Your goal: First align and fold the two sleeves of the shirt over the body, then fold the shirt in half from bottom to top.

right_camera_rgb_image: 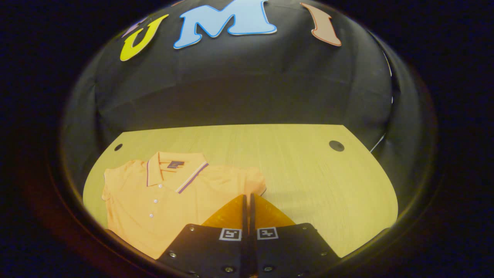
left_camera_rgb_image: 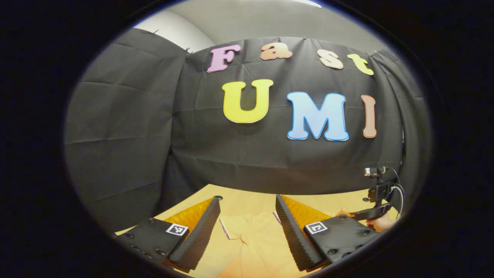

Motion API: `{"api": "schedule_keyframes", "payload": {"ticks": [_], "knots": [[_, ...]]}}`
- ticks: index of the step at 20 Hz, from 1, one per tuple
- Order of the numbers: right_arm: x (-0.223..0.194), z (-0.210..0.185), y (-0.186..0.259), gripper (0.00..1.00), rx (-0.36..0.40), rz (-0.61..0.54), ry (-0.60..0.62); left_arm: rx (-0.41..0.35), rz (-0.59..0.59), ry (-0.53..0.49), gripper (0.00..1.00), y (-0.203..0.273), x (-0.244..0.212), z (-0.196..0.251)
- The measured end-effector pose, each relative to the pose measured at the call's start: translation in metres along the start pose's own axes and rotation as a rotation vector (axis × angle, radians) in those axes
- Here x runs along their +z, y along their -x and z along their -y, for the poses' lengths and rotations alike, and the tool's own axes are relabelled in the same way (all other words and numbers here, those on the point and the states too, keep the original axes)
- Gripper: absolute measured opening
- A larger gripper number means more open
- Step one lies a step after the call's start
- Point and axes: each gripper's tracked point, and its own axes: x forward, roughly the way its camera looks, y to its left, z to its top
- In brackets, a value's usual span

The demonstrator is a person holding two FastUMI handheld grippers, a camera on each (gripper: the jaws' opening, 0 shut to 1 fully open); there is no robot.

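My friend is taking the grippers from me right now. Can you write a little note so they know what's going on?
Left gripper: open, held above the shirt, holding nothing.
Right gripper: shut, empty, near the shirt's sleeve.
The shirt lies flat, face up on the table, collar toward the booth wall, both sleeves spread out.
Done: nothing yet.
Left: fold both sleeves over the body, then fold bottom up to top.
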Motion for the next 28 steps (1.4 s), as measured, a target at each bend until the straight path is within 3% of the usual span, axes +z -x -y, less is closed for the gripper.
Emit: {"api": "schedule_keyframes", "payload": {"ticks": [9,15,19,21,22,23,24,25,26,28], "knots": [[-0.018,-0.07,-0.004,0.0,0.123,-0.044,0.131,0.038,-0.003,0.004,0.94,0.017,-0.006,-0.016],[-0.036,-0.08,-0.016,0.0,0.152,-0.114,0.149,0.059,-0.011,0.019,0.94,0.02,-0.014,-0.033],[-0.032,-0.081,-0.011,0.1,0.16,-0.11,0.122,0.057,-0.024,0.039,0.94,0.009,-0.021,-0.041],[-0.024,-0.084,-0.004,0.17,0.162,-0.083,0.108,0.052,-0.022,0.034,0.94,0.001,-0.022,-0.046],[-0.019,-0.087,0.001,0.27,0.167,-0.067,0.098,0.048,-0.022,0.032,0.94,-0.003,-0.024,-0.048],[-0.013,-0.086,0.007,0.46,0.156,-0.052,0.095,0.04,-0.024,0.033,0.94,-0.009,-0.024,-0.049],[-0.008,-0.085,0.014,0.47,0.151,-0.032,0.093,0.03,-0.025,0.037,0.94,-0.015,-0.025,-0.05],[-0.003,-0.087,0.021,0.6,0.146,-0.015,0.09,0.019,-0.028,0.04,0.94,-0.02,-0.027,-0.051],[0.001,-0.086,0.027,0.63,0.136,-0.001,0.093,0.007,-0.03,0.04,0.94,-0.025,-0.029,-0.052],[0.009,-0.089,0.04,0.78,0.119,0.03,0.102,-0.014,-0.035,0.036,0.94,-0.035,-0.033,-0.054]]}}
